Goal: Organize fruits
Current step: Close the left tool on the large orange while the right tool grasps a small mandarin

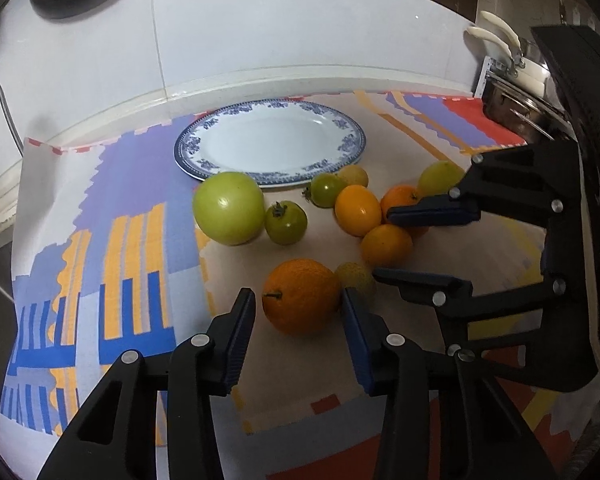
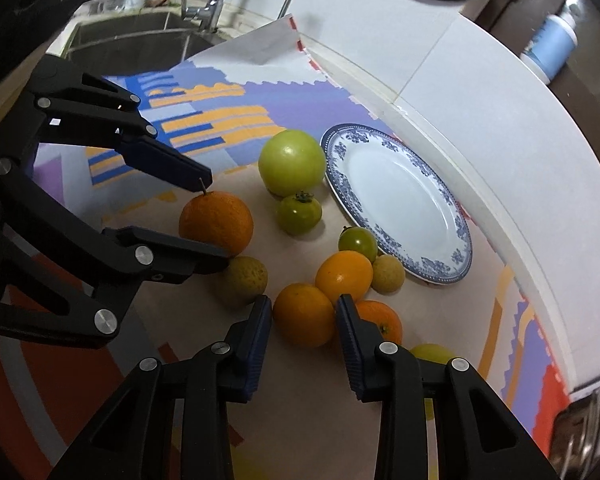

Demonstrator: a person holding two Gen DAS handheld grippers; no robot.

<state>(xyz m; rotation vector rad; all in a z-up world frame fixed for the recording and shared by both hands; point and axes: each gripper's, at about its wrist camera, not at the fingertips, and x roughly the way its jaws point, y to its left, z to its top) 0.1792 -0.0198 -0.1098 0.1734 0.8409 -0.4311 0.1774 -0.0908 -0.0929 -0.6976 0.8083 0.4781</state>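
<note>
A large orange (image 1: pixel 300 296) (image 2: pixel 216 220) lies on the patterned cloth between the fingers of my left gripper (image 1: pixel 298 294) (image 2: pixel 219 220). The right pad touches it and a thin gap shows at the left pad, so this gripper is open. My right gripper (image 2: pixel 304 300) (image 1: pixel 382 244) is shut on a small orange (image 2: pixel 304 316) (image 1: pixel 386 246) in the fruit cluster. A blue-rimmed white plate (image 1: pixel 268 144) (image 2: pixel 400 200) sits behind with nothing on it. A big green fruit (image 1: pixel 228 208) and two small green tomatoes (image 1: pixel 286 222) (image 1: pixel 326 189) lie in front of it.
More small oranges (image 2: pixel 343 275) (image 2: pixel 382 320) and yellowish fruits (image 2: pixel 246 280) (image 2: pixel 388 274) (image 2: pixel 432 354) crowd around the held one. A white raised ledge (image 1: pixel 300 76) runs behind the plate. A sink (image 2: pixel 140 36) lies to the left, steel pots (image 1: pixel 512 108) to the right.
</note>
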